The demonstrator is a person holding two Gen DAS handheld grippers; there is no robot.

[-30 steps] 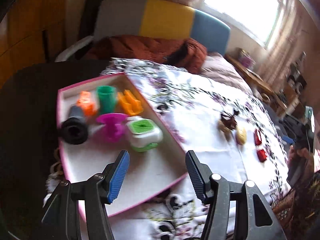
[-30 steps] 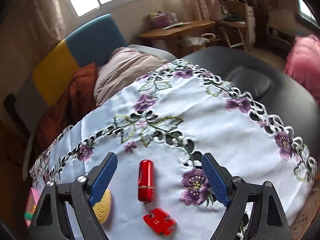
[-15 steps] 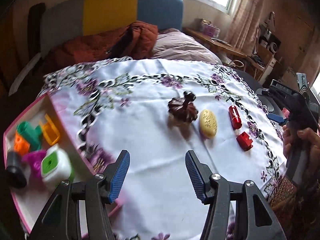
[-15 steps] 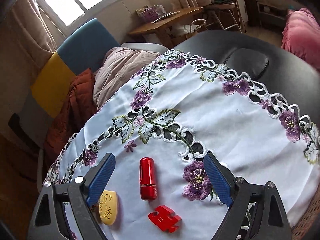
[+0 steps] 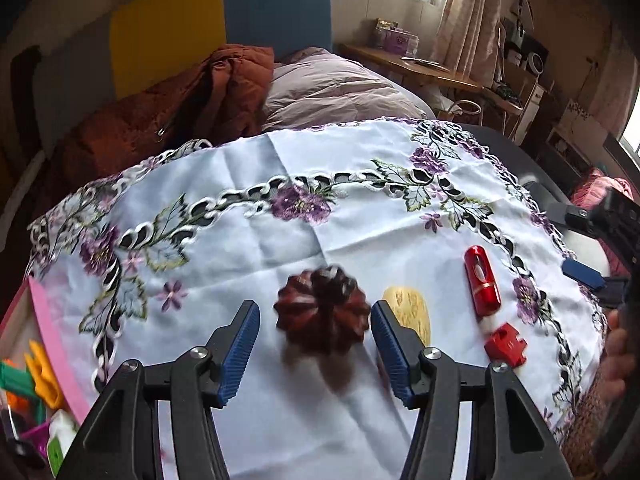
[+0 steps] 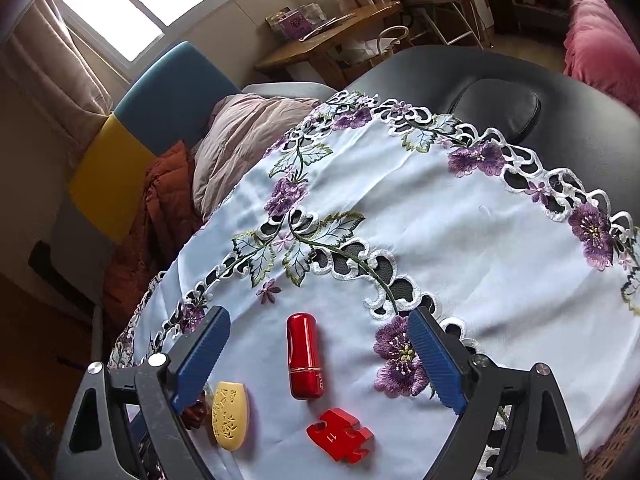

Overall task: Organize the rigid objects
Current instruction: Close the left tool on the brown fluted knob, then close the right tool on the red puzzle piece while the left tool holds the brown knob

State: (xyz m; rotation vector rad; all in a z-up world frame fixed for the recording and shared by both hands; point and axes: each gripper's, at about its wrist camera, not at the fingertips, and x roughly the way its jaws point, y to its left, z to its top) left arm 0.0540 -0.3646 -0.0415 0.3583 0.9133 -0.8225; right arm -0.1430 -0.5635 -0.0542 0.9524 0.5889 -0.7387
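Since the frame 0.5 s prior, left gripper (image 5: 315, 354) had swung away from pink tray (image 5: 56, 344) and closed in on brown fluted mould (image 5: 322, 312); right gripper (image 6: 318, 360) had barely shifted.

Left wrist view: jaws were spread wide, nothing clenched, one blue pad on each side of the mould, apart from it. Mould sat on embroidered tablecloth (image 5: 360, 208), just beside yellow oval piece (image 5: 410, 312). Red cylinder (image 5: 482, 286) and red puzzle piece (image 5: 506, 345) lay further right. Tray edge showed at lower left w/ sorted items inside, incl. orange clip (image 5: 42, 372). Judgement: straddle was set for a side pinch on the mould, then transfer to tray. Mould image was blurred, so contact could not be confirmed.

Right wrist view: jaws were likewise released, holding nothing. Red cylinder (image 6: 305, 356) lay between pads but ahead of them; puzzle piece (image 6: 341, 434) nearer camera; yellow piece (image 6: 230, 416) beside left pad. Judgement: right unit was staged for the cylinder, approx. aligned w/ its long axis.
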